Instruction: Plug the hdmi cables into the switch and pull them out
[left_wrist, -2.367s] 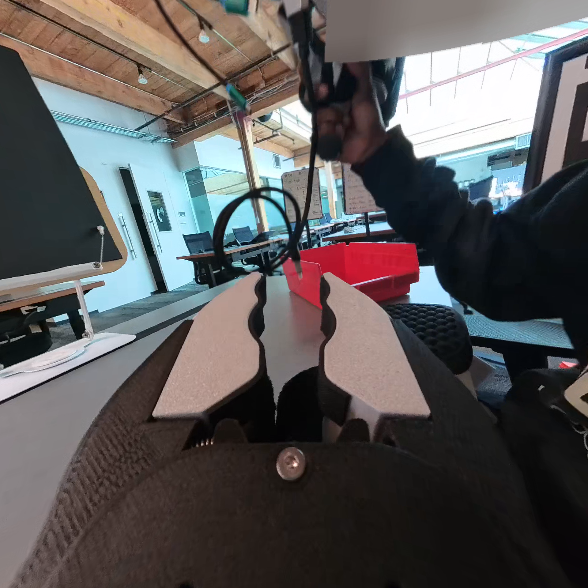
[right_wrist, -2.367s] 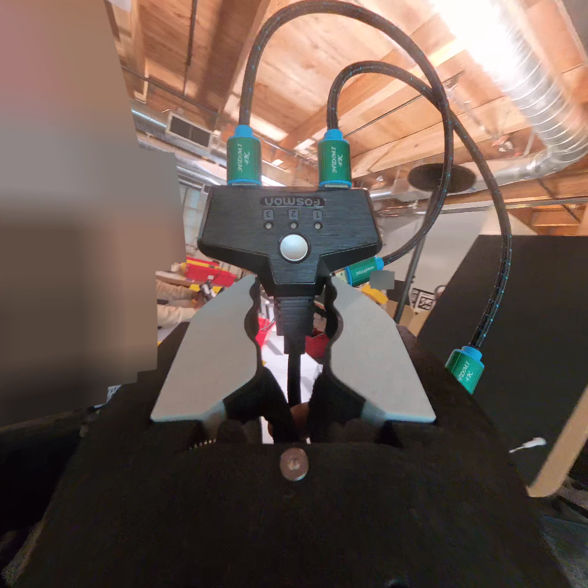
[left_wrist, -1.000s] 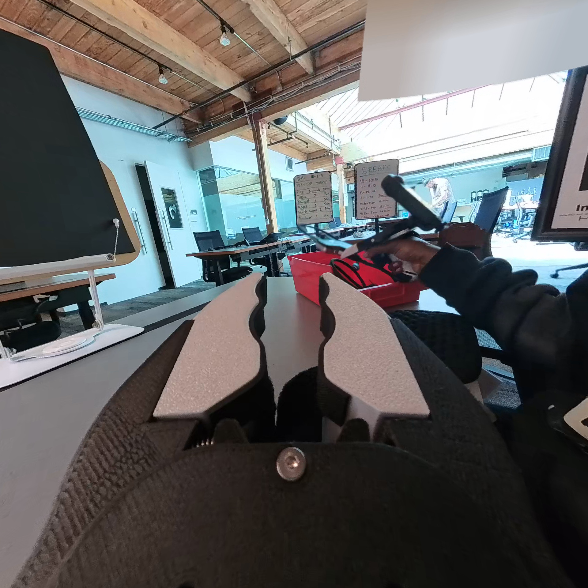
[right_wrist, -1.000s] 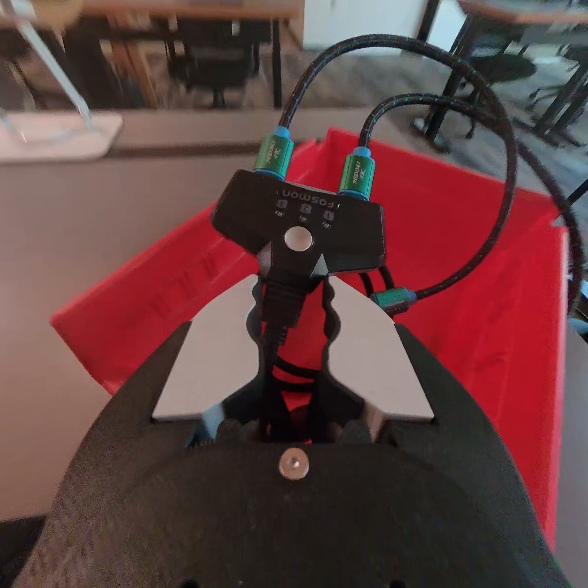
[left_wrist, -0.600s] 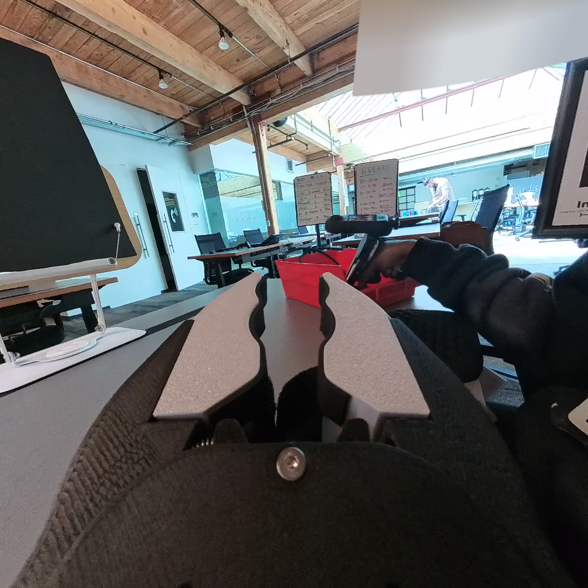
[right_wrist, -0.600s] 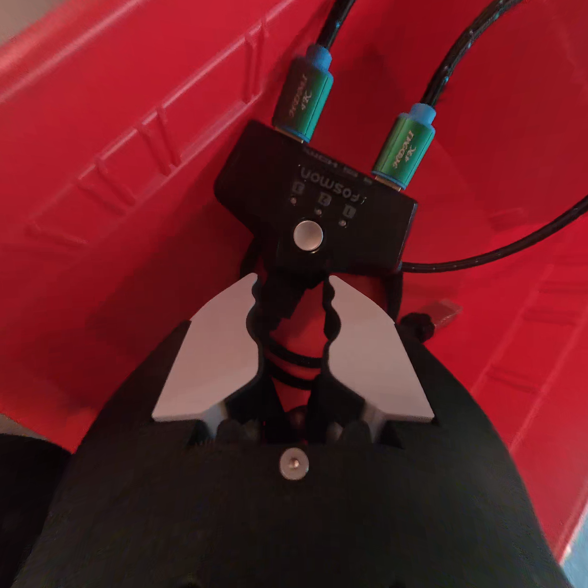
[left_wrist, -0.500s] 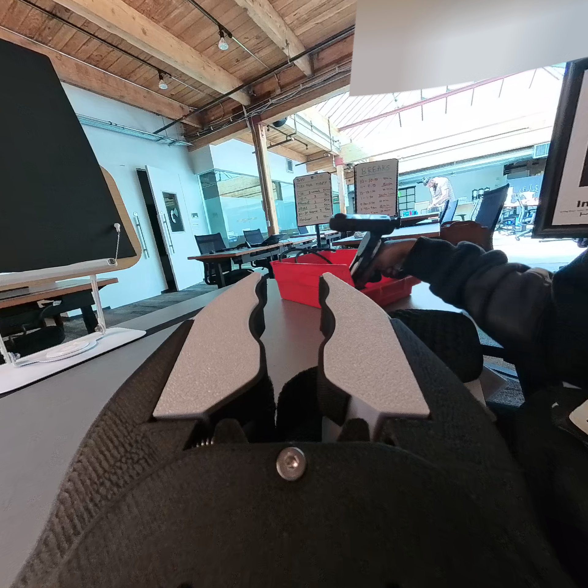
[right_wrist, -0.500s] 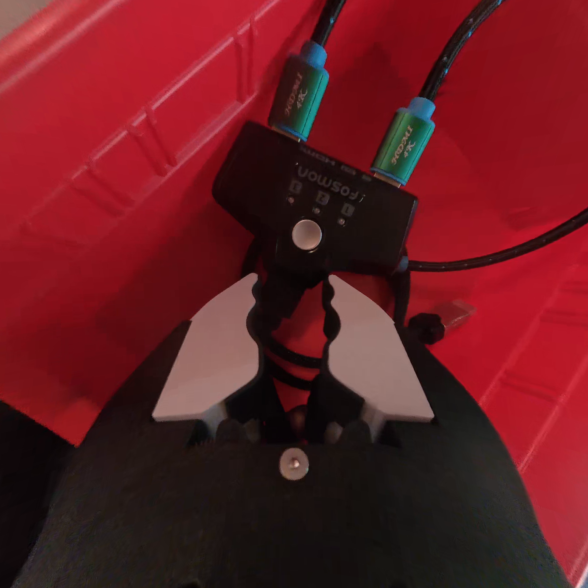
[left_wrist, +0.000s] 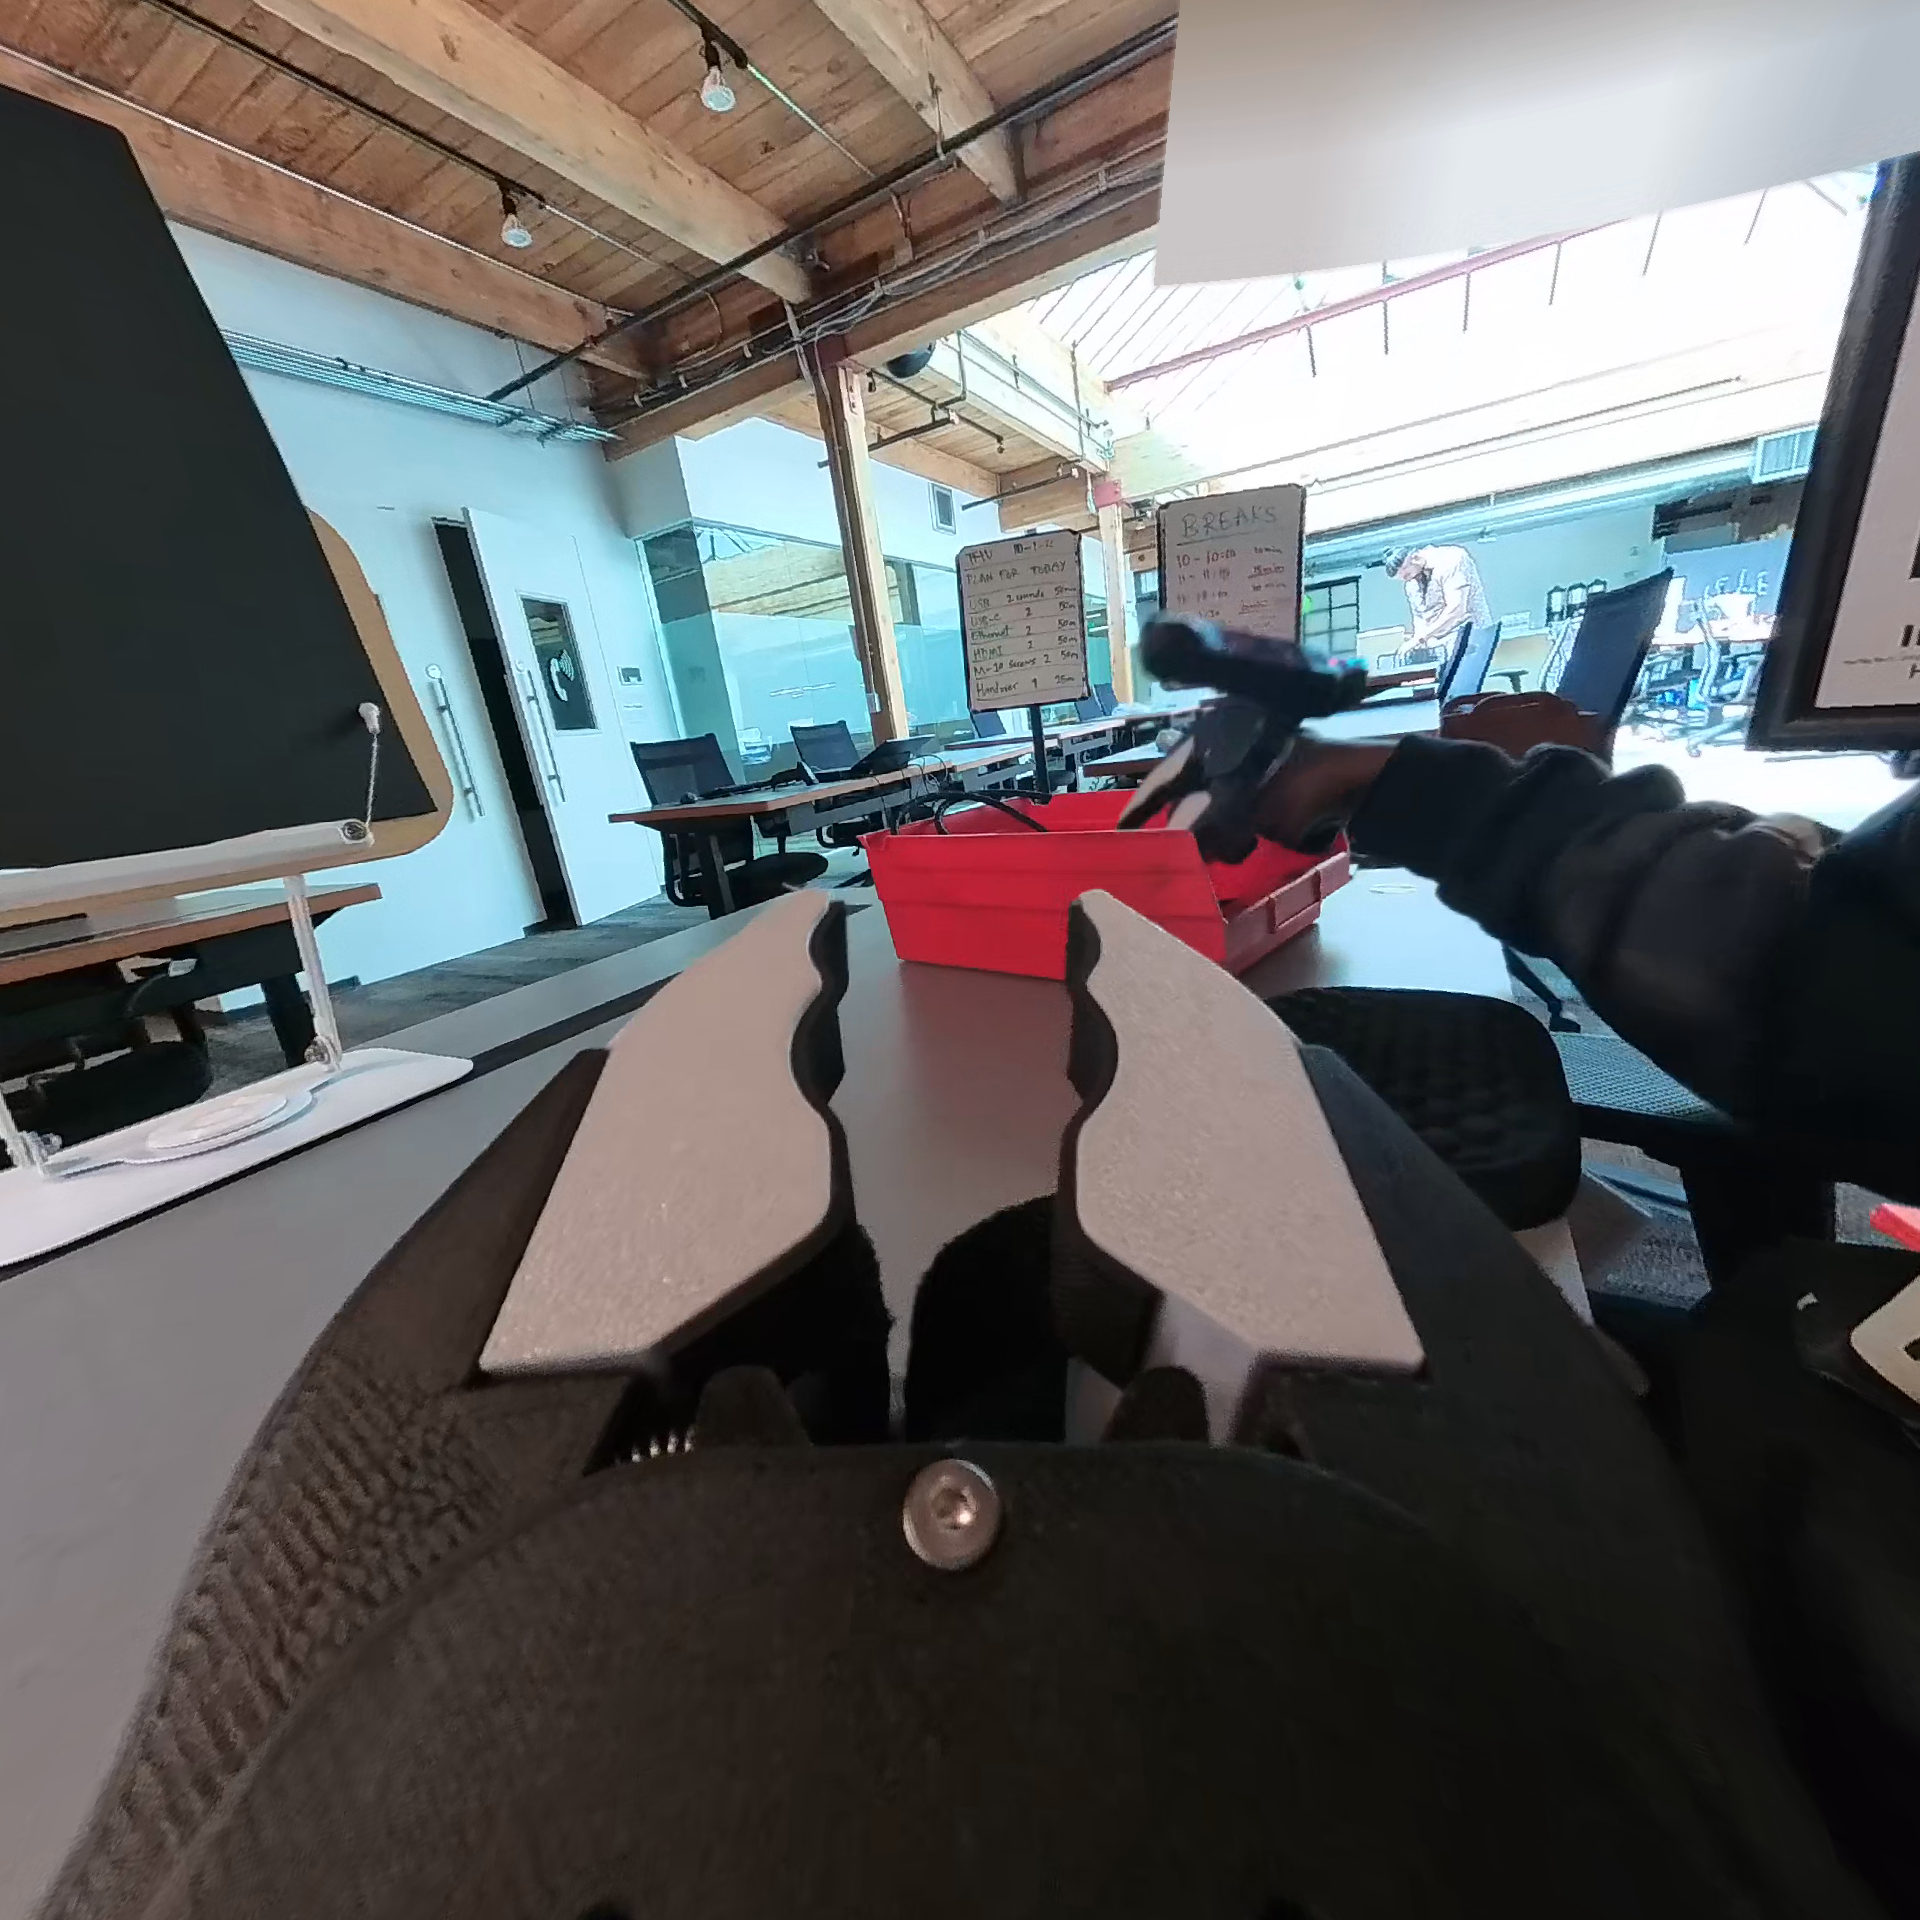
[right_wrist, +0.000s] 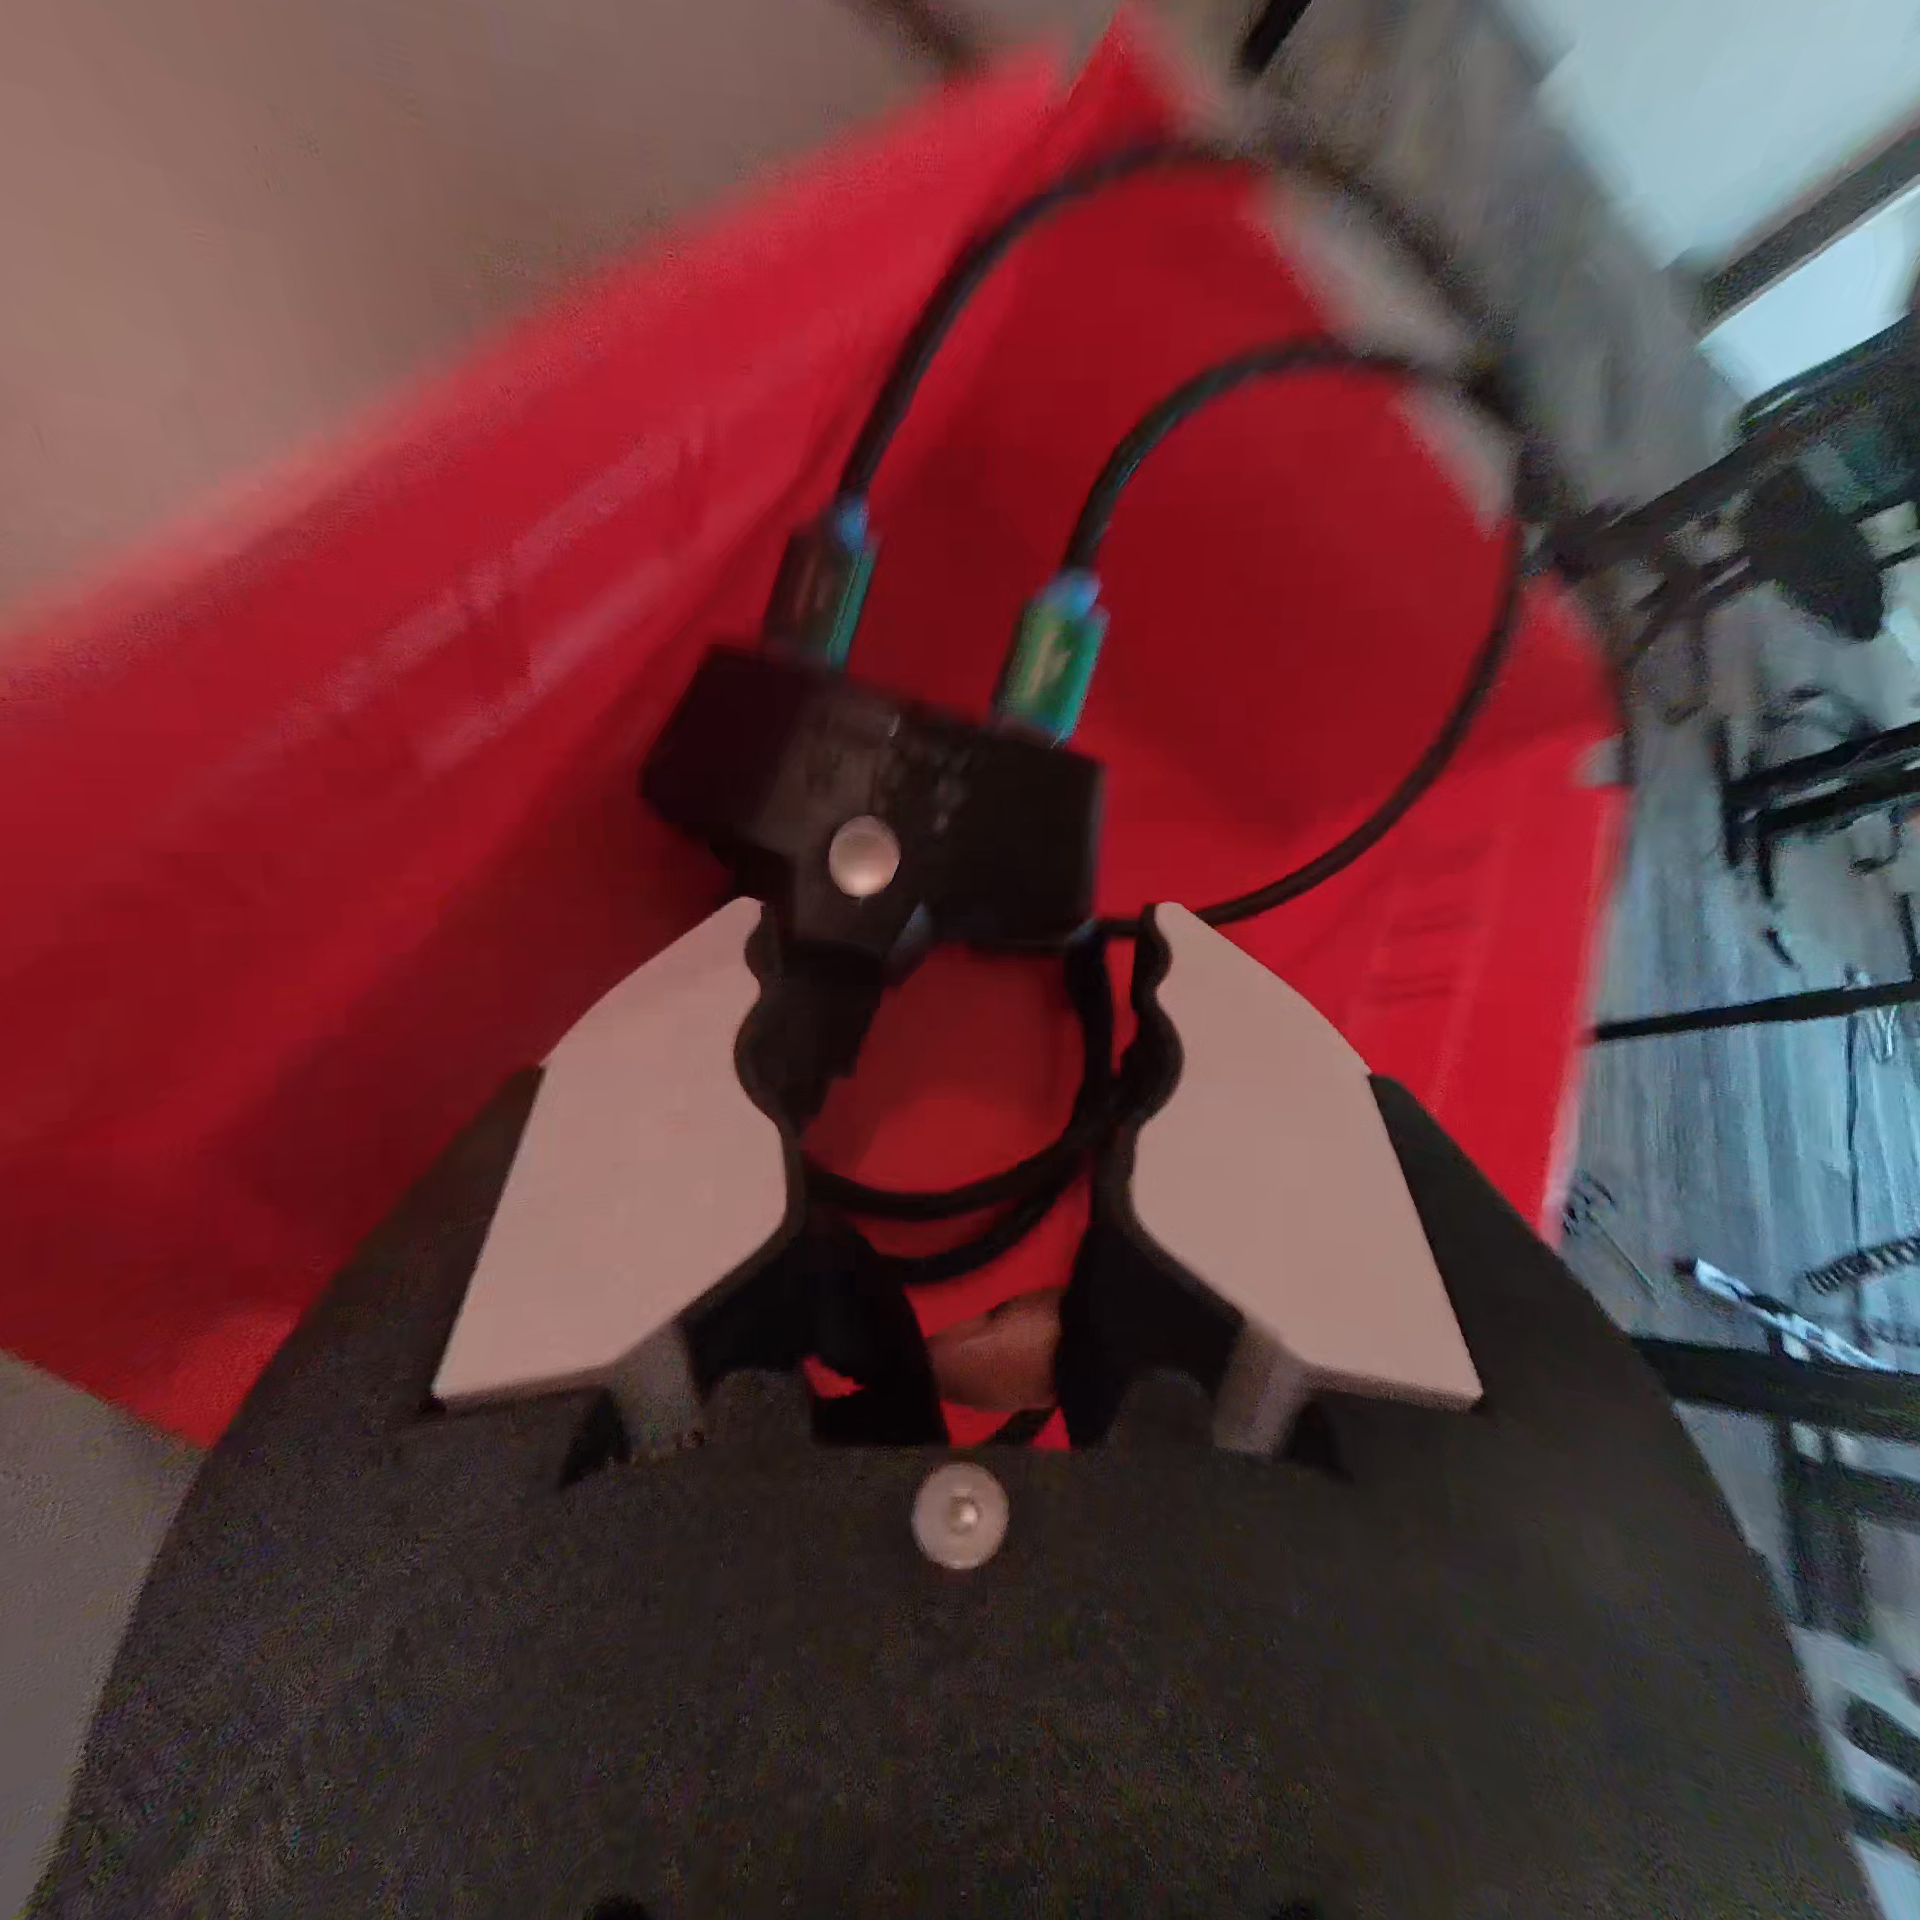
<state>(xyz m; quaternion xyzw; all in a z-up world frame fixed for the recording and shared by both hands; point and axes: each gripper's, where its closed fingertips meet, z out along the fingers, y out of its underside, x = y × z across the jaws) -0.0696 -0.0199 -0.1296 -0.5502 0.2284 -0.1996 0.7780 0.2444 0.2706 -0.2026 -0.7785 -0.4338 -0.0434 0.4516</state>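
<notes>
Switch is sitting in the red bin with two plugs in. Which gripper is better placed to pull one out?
Right gripper, probably: open just behind the switch and its green plugs inside the red bin. The left gripper is open too, but short of the bin.

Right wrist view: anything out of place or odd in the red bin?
Yes. The black HDMI switch box lies in the red plastic bin with two green-ended braided cables plugged in, not pulled out. The right tongs are open, no longer gripping it.

Black switch (right_wrist: 883, 790) with two green-plugged cables (right_wrist: 1049, 665) lies in red bin (right_wrist: 416, 779).
</notes>
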